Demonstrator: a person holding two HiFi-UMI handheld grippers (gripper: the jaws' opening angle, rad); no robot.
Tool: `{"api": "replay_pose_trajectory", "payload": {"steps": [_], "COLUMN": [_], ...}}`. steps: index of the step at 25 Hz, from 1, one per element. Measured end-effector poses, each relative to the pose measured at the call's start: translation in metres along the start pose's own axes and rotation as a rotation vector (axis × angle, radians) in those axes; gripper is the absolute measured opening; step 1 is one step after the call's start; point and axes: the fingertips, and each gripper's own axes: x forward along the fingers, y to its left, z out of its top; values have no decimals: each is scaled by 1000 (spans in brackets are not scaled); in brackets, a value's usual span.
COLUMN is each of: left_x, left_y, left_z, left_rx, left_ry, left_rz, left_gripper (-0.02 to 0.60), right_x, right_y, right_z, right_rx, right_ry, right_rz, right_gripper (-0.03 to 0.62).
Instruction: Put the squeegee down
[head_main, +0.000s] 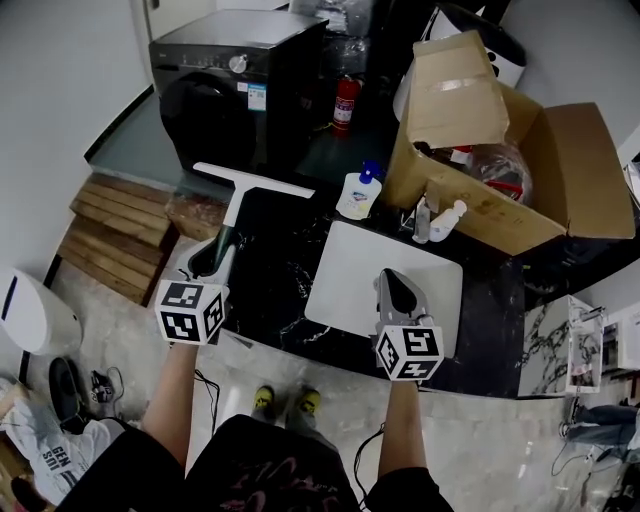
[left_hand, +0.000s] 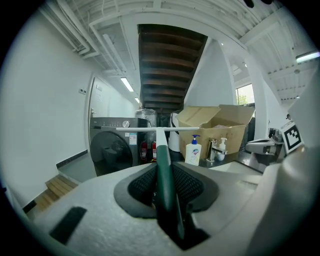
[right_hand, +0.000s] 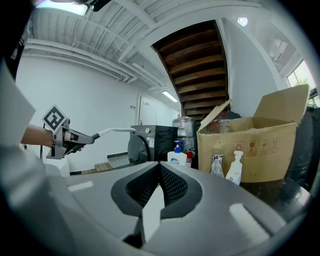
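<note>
My left gripper (head_main: 214, 252) is shut on the dark green grip of the squeegee (head_main: 240, 200). Its white blade (head_main: 253, 181) hangs crosswise above the left end of the black counter (head_main: 270, 270). In the left gripper view the green handle (left_hand: 163, 170) runs out between the jaws to the level white blade (left_hand: 157, 129). My right gripper (head_main: 393, 287) hovers over the white basin (head_main: 350, 265), its jaws closed with nothing in them. The right gripper view shows the pads (right_hand: 167, 182) meeting at the tip and the left gripper (right_hand: 62, 136) off to the left with the squeegee.
A blue-capped soap bottle (head_main: 358, 192), a faucet (head_main: 424, 216) and a white pump bottle (head_main: 448, 220) stand behind the basin. An open cardboard box (head_main: 500, 150) fills the back right. A black washing machine (head_main: 235, 80), a fire extinguisher (head_main: 346, 102) and wooden steps (head_main: 110, 235) lie to the left.
</note>
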Motion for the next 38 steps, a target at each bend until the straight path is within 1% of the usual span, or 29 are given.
{"api": "replay_pose_trajectory", "payload": {"steps": [6, 13, 23, 25, 28, 33, 38], "left_x": [19, 30, 40, 41, 41, 46, 46], "left_y": [-3, -10, -20, -20, -20, -25, -25], "left_z": [-21, -60, -111, -123, -140, -155, -166], "left_rx": [-15, -25, -35, -39, -26, -31, -41], "left_ry": [71, 173, 301, 339, 391, 425, 461], "left_rz": [-6, -15, -32, -27, -14, -27, -14], "left_gripper": [101, 101, 101, 101, 101, 101, 101], "right_x": [1, -2, 2, 3, 4, 5, 6], "right_y": [-11, -17, -9, -6, -5, -10, -9], "right_z": [-5, -24, -50, -54, -61, -72, -77], "right_rx": [39, 42, 62, 65, 67, 74, 73], "right_ry": [-5, 39, 79, 83, 95, 113, 123], "right_rz": [1, -9, 10, 17, 23, 23, 30], "right_gripper": [12, 12, 12, 12, 12, 12, 12]}}
